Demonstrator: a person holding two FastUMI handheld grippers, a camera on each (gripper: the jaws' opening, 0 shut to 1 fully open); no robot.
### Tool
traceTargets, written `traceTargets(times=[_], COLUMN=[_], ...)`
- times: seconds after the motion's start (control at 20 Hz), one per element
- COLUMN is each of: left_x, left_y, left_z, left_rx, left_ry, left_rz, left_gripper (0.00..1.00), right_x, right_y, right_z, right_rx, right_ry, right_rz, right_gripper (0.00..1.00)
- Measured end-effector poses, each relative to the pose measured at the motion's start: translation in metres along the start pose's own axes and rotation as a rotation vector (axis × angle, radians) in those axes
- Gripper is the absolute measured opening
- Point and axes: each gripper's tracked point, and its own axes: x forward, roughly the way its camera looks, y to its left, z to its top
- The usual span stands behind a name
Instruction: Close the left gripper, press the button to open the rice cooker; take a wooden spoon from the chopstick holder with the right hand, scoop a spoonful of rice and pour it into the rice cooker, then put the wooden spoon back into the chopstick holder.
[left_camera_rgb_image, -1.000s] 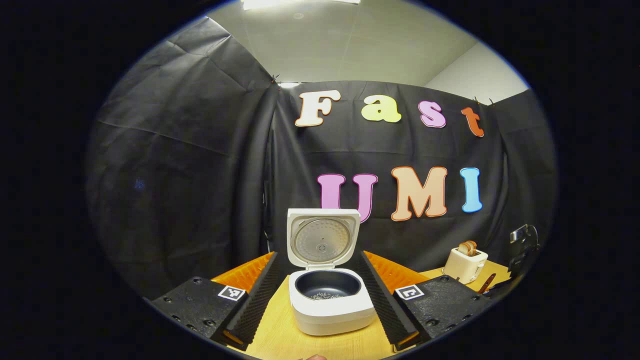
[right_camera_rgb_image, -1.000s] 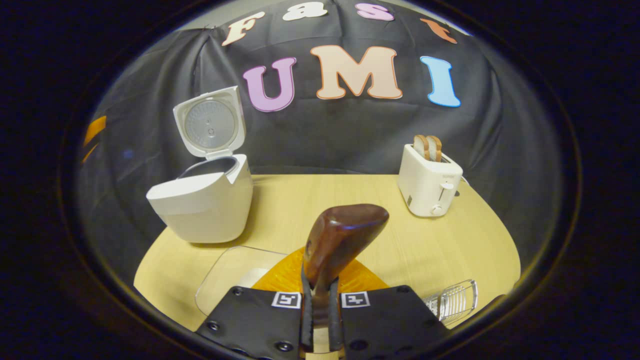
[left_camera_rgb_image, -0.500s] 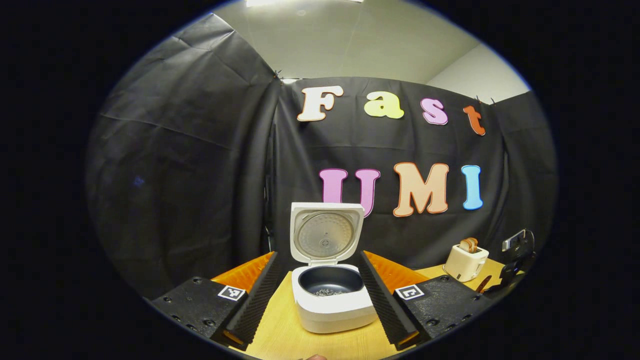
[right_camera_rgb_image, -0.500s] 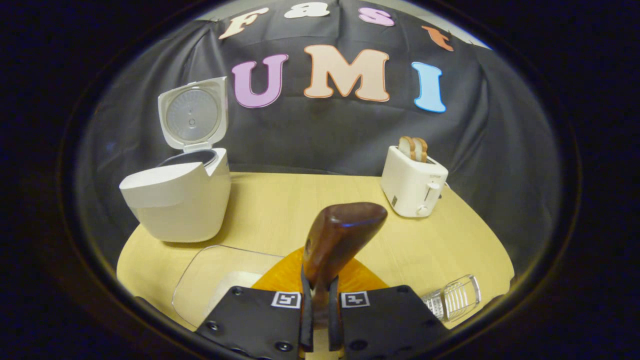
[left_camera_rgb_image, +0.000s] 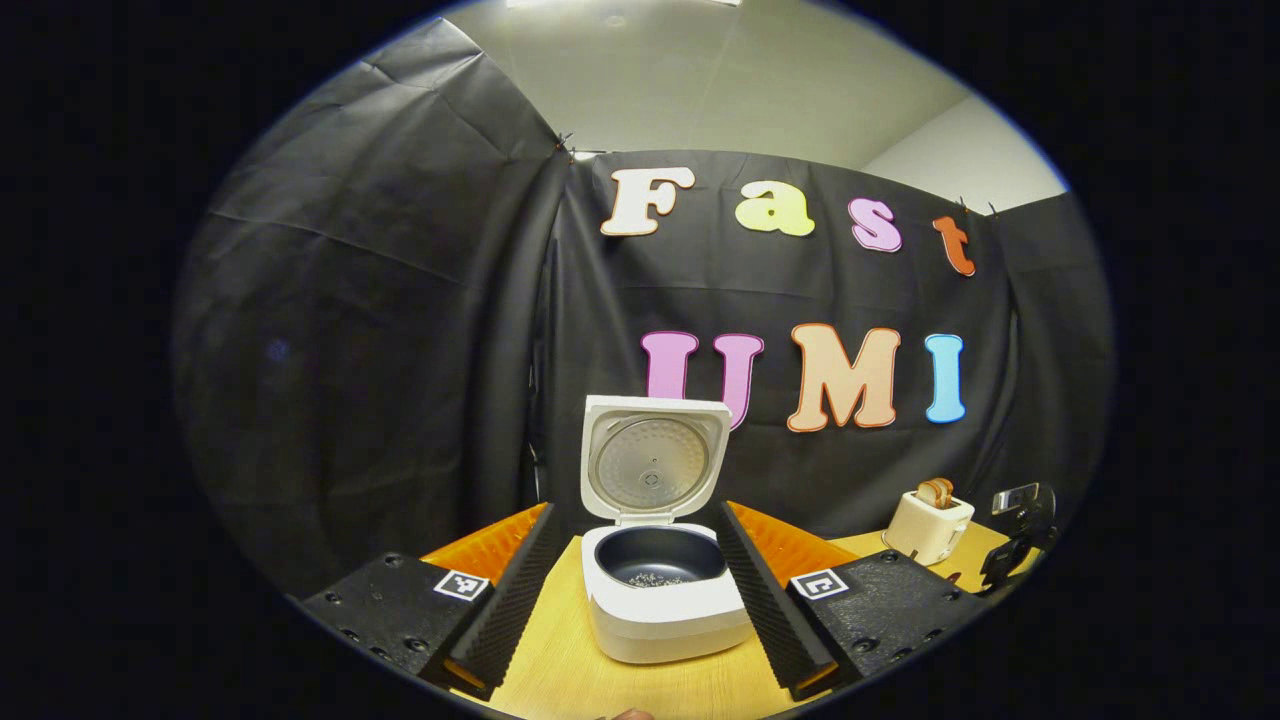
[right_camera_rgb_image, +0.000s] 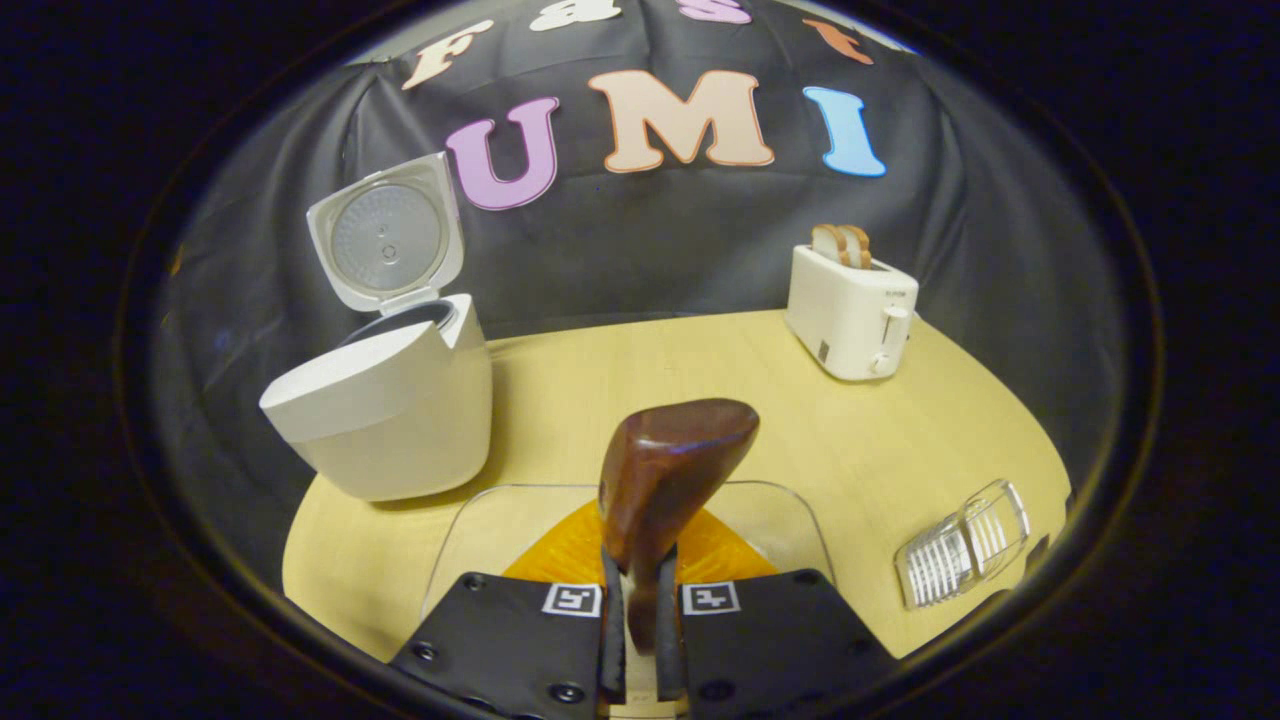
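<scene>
The white rice cooker (left_camera_rgb_image: 662, 610) stands open on the wooden table, lid (left_camera_rgb_image: 650, 468) upright, a few grains in its dark pot. My left gripper (left_camera_rgb_image: 635, 512) is open, its fingers on either side of the cooker and apart from it. My right gripper (right_camera_rgb_image: 640, 592) is shut on the handle of the dark wooden spoon (right_camera_rgb_image: 672, 465), whose bowl points forward over a clear dish (right_camera_rgb_image: 470, 530). The rice cooker (right_camera_rgb_image: 385, 405) is to the spoon's left. The clear ribbed chopstick holder (right_camera_rgb_image: 965, 545) sits at the right table edge. I cannot tell whether the spoon carries rice.
A white toaster (right_camera_rgb_image: 850, 310) with bread slices stands at the back right of the table (right_camera_rgb_image: 700, 380). In the left gripper view the toaster (left_camera_rgb_image: 930, 522) is at far right, with the other gripper (left_camera_rgb_image: 1012, 540) beside it. Black cloth walls close the back.
The right gripper has shifted with the spoon over the clear dish, and the chopstick holder has come further into its view. The left gripper has barely moved.
</scene>
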Motion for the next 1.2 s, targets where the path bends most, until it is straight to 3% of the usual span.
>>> traceTargets(times=[0.15,0.4,0.85,1.2], left_x=[-0.002,-0.006,-0.011,-0.019], left_y=[0.003,0.006,-0.007,-0.009], left_z=[0.002,0.007,0.013,0.016], left_rx=[0.003,0.007,0.002,-0.011], left_ry=[-0.004,-0.01,-0.024,-0.026], left_rz=[0.001,0.01,0.0,0.008], left_gripper=[0.92,0.94,0.93,0.94], right_x=[0.002,0.005,-0.019,-0.032], right_y=[0.007,-0.017,-0.038,-0.022], right_z=[-0.006,-0.01,0.04,0.084], right_rx=[0.13,0.386,0.6,0.741], right_ry=[0.05,0.151,0.116,0.101], right_rz=[0.044,0.069,0.136,0.234], right_gripper=[0.16,0.17,0.15,0.14])
